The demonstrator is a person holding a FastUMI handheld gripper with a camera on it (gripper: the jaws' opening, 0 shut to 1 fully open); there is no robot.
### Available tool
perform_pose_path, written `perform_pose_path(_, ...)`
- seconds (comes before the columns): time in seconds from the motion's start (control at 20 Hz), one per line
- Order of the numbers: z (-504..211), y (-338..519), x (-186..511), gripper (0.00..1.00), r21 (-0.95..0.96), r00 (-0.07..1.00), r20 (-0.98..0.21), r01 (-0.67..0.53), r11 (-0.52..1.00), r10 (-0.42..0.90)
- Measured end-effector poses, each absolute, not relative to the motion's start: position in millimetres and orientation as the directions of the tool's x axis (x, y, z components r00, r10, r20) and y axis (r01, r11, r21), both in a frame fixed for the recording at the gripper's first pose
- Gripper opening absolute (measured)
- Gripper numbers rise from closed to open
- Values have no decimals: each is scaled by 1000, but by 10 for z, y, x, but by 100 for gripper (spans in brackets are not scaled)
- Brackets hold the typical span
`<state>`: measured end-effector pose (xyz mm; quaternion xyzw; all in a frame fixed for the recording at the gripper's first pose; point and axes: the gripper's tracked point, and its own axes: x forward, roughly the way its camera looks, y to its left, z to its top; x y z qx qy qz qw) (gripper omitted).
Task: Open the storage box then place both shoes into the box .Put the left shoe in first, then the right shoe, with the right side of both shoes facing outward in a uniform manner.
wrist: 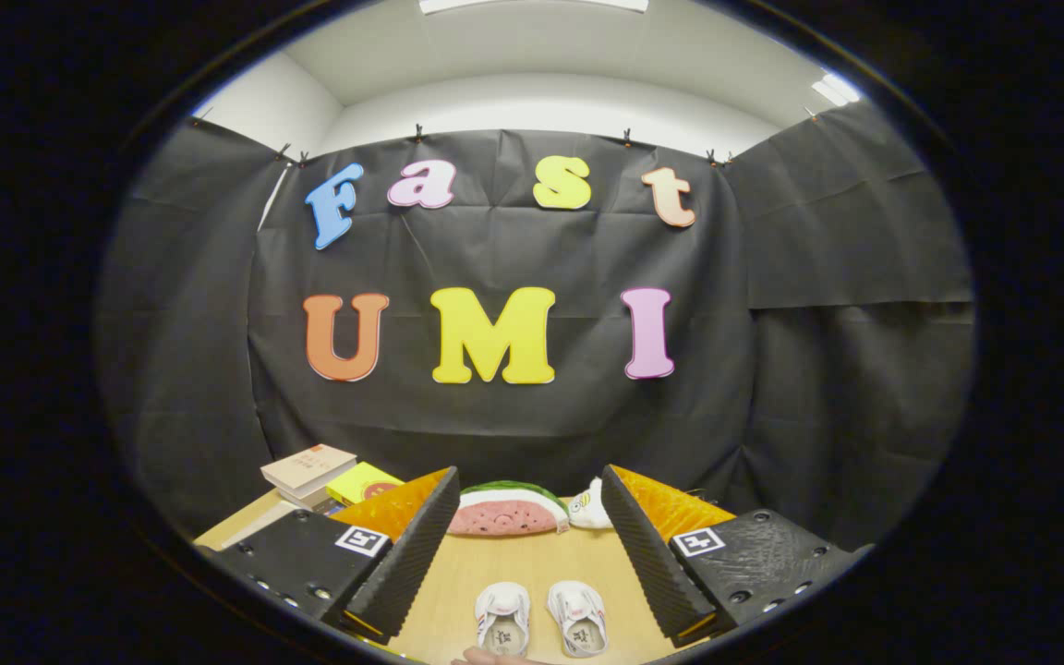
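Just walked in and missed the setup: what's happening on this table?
A hand-held gripper hangs above a wooden table with its fingers wide open, gripping nothing. Between the fingers, down on the table, a pair of small white shoes sits side by side, untouched. A fingertip of a person shows just by the shoes. Beyond the fingers lie a watermelon-slice plush and a small white toy, with stacked books off to one side.

Gripper (pixel 525 540) fingers spread wide, closed on nothing. Between them on the wooden table (pixel 532 568): two small white shoes (pixel 541 619) side by side. Beyond: watermelon-slice plush (pixel 507 510), white plush (pixel 589 506). Beside one finger: stacked books (pixel 310 473).
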<state>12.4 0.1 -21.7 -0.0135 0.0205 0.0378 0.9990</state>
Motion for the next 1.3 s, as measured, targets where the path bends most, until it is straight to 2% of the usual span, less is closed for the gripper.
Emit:
perform_pose_path(0.4, -620, 169, 280, 95, -44, 983, -91, -167, 985, 162)
perform_pose_path(0.8, -1372, 920, 660, 96, 22, 895, -278, -357, 934, 349)
perform_pose_path(1.05, -1902, 1562, 858, 96, 217, 730, -429, -489, 845, 532)
perform_pose_path(1.3, -2433, 2015, 969, 96, 411, 511, -544, -529, 742, 666)
